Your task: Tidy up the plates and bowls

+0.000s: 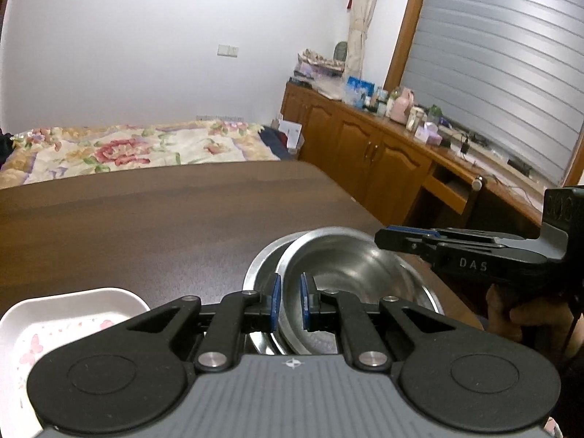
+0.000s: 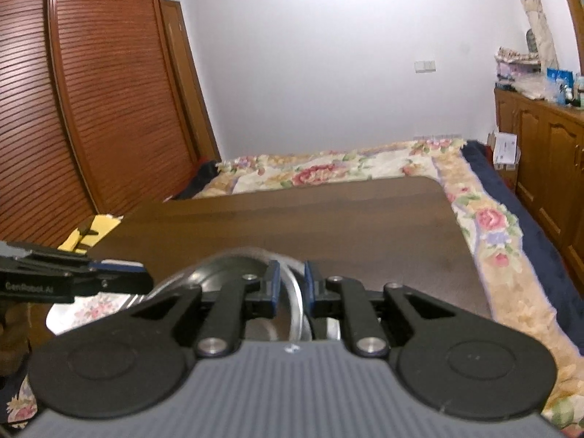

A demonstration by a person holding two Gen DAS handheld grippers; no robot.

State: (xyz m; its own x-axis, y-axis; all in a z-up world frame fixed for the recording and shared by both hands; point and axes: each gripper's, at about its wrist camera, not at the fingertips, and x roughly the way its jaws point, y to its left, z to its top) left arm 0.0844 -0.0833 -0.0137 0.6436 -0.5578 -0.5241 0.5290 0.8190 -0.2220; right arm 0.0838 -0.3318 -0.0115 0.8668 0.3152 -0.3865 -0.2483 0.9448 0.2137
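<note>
so far, on the brown table (image 1: 146, 219), two steel bowls (image 1: 350, 266) sit nested, apparently done; the floral plate (image 1: 54, 325) lies apart, unsorted. left gripper (image 1: 288, 301) nearly closed about the upper bowl's rim, right gripper (image 2: 292, 284) likewise; contact unclear.

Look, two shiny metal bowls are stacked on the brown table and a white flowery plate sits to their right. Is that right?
Almost. The left wrist view shows the white flowery plate to the left of the two metal bowls, not the right. The bowls do sit nested on the brown table.
</note>
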